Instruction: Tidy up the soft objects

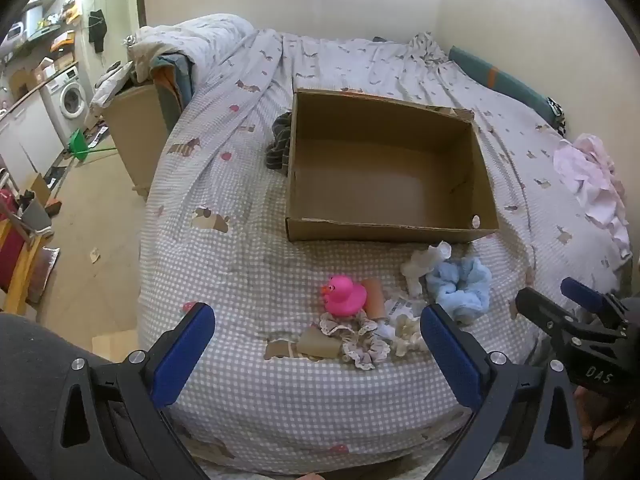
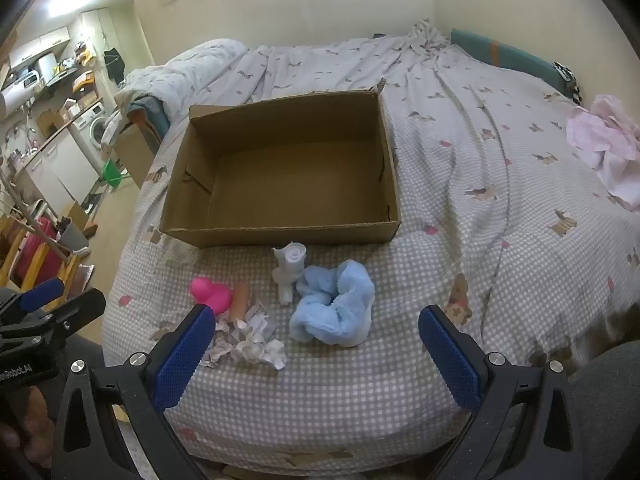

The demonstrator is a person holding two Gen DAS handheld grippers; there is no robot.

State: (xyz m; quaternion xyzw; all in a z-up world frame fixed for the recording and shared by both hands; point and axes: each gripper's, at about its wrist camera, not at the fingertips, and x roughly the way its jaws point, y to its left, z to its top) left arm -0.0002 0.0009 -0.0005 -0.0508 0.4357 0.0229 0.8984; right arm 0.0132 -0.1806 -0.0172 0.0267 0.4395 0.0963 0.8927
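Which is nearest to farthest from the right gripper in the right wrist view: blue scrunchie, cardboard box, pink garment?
From the right gripper, jaws open:
1. Blue scrunchie, just ahead between the jaws.
2. Cardboard box, beyond it, mid-bed.
3. Pink garment, far right by the wall.

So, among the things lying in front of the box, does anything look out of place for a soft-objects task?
Yes. A pink rubber duck and a cardboard tube lie among the scrunchies, beside crumpled paper scraps. They are not fabric like the blue scrunchie. The cardboard box holds nothing yet.
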